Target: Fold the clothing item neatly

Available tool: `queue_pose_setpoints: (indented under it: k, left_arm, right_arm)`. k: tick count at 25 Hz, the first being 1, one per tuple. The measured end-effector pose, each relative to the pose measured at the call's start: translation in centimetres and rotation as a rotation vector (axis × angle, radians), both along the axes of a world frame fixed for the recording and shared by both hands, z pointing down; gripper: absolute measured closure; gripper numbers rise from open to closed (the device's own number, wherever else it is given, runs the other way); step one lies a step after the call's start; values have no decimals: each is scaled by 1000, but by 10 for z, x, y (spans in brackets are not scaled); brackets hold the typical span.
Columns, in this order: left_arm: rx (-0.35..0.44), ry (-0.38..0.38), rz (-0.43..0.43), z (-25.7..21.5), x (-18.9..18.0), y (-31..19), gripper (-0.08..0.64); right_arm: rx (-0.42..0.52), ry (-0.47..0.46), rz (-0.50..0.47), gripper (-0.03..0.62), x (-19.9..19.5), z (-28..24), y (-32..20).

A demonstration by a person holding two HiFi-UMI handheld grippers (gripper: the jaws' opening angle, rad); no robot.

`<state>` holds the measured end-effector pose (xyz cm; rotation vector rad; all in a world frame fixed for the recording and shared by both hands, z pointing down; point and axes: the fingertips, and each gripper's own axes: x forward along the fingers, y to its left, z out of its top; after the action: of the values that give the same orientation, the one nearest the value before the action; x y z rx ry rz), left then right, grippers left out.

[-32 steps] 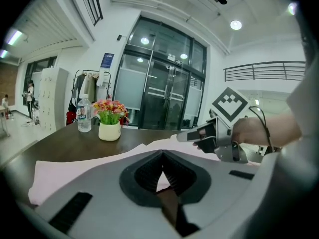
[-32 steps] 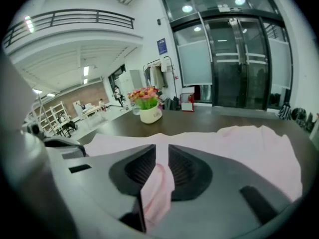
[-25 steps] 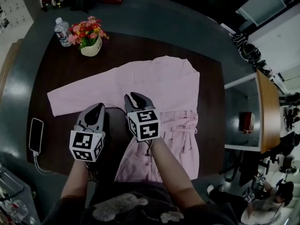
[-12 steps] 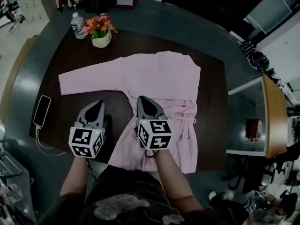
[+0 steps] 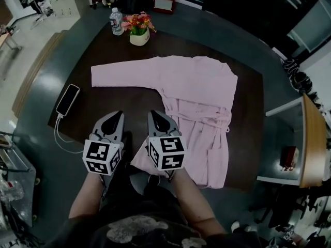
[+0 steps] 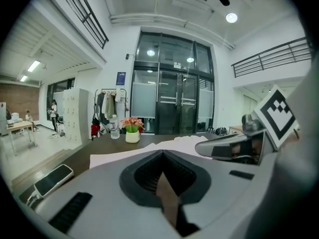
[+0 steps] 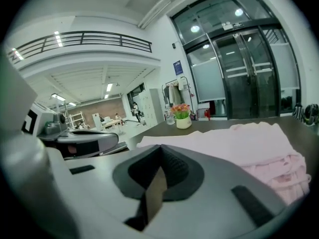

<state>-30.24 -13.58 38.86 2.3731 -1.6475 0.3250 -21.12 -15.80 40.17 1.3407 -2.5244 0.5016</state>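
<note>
A pink robe (image 5: 196,87) lies flat on the dark brown table (image 5: 103,107). One sleeve (image 5: 124,74) stretches out to the left, and the body with its belt (image 5: 207,119) runs toward the near right. My left gripper (image 5: 118,114) hovers over bare table left of the robe's hem, shut and empty. My right gripper (image 5: 153,114) is beside it over the hem's left edge, shut with no cloth between the jaws. In the left gripper view the shut tips (image 6: 162,153) point along the sleeve (image 6: 114,156). The right gripper view shows shut tips (image 7: 159,148) before the robe (image 7: 239,143).
A phone (image 5: 68,99) with a white cable lies at the table's left edge. A pot of flowers (image 5: 138,29) and a water bottle (image 5: 116,20) stand at the far edge. A second wooden table (image 5: 310,138) stands to the right, across the grey floor.
Both grippers have drawn back from the robe's middle toward the near edge of the table, rising a little. The robe lies as before.
</note>
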Motion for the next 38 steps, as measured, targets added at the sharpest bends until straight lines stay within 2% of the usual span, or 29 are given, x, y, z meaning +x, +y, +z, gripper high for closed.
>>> queue_pose_setpoints:
  k: [6, 9, 12, 17, 21, 25, 29, 34, 38]
  left_arm:
    - [9, -12, -53, 6, -81, -10, 551]
    - [11, -54, -24, 10, -126, -29, 551]
    - [-5, -45, 10, 15, -169, -53, 551]
    - [-26, -29, 38, 26, -231, -86, 551]
    - [-66, -8, 48, 48, -267, -103, 551]
    - [-92, -10, 57, 65, -288, -119, 551]
    - [-103, 8, 62, 73, -300, -132, 551]
    - [-113, 34, 69, 75, -305, -136, 551]
    - [-122, 46, 65, 77, -308, -135, 551]
  right_arm:
    - [15, 33, -80, 600, -91, 4, -9]
    - [17, 39, -72, 600, -144, 7, -26]
    - [14, 46, -46, 600, -194, 15, -50]
    - [-20, 166, -8, 598, -257, 57, -92]
    - [-64, 250, -61, 598, -298, 96, -112]
    - [-99, 331, -97, 595, -319, 124, -124]
    - [-154, 380, -134, 532, -332, 148, -129]
    - [-154, 451, -109, 512, -335, 158, -143]
    - [-194, 491, -132, 500, -339, 170, -148]
